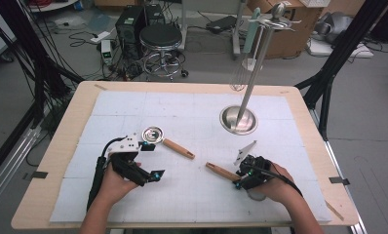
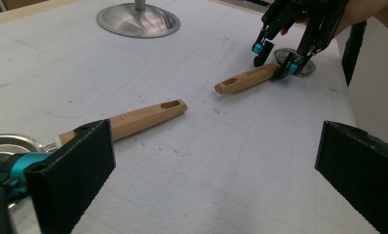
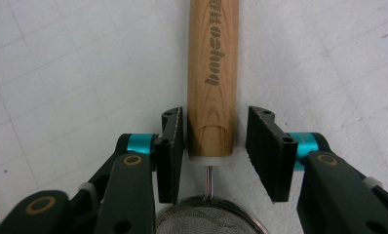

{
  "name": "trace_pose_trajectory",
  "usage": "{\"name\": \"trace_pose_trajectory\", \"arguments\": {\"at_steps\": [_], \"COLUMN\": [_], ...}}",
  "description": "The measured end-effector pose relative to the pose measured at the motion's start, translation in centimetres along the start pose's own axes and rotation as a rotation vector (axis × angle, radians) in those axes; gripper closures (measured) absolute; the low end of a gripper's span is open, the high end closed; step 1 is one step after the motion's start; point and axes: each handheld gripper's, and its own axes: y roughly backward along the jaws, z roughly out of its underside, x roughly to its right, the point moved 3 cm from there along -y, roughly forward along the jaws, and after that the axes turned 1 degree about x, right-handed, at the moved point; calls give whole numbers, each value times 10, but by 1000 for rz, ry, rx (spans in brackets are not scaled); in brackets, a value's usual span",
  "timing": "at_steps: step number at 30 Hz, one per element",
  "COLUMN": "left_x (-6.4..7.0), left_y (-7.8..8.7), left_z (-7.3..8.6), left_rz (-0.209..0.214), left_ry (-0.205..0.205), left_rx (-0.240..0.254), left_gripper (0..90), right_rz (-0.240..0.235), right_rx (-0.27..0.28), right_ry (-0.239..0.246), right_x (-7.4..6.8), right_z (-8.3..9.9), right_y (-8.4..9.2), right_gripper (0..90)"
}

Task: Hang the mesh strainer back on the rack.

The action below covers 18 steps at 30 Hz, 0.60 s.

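From the high view, the left gripper (image 1: 150, 161) sits on the white mat covering the surface (image 1: 55, 161), with its jaws spread. One jaw lies right by the metal bowl of a small ladle (image 1: 153, 134), whose wooden handle runs off to the right. The right gripper (image 1: 241, 178) is lowered over the near end of a strainer's wooden handle (image 1: 222, 171), and the handle points left toward the middle of the mat. Farther back stands a utensil stand (image 1: 238, 119) with a round steel base and a whisk (image 1: 238, 78) hanging from its top.

In the left gripper view, the jaws stand wide apart with bare mat between them. The ladle (image 2: 133, 119) lies just beyond the left jaw, and whether it touches the pad cannot be told. Farther off, the right gripper (image 2: 275, 61) straddles the strainer (image 2: 245, 80).

In the right gripper view, the jaws are partly open around the strainer handle (image 3: 212, 78), close to where it meets the mesh bowl (image 3: 202, 219). The left pad is at the wood and looks to be touching it, while a gap remains at the right pad, so there is no pinch.
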Motion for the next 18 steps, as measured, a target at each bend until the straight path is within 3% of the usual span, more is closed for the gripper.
{"name": "trace_pose_trajectory", "arguments": {"at_steps": [2,12,16,18], "left_x": [0,1,-1,-1], "left_y": [-1,0,1,0], "left_z": [0,0,0,0], "left_rz": [3,2,0,0], "left_ry": [0,-1,0,5], "left_rx": [-2,3,3,3], "left_gripper": [16,16,16,16], "right_rz": [-11,9,24,32], "right_rx": [-8,10,63,118], "right_ry": [3,19,33,35], "right_x": [0,-4,-5,-3], "right_z": [-1,1,3,3], "right_y": [0,1,5,10], "right_gripper": [671,685,688,688]}}
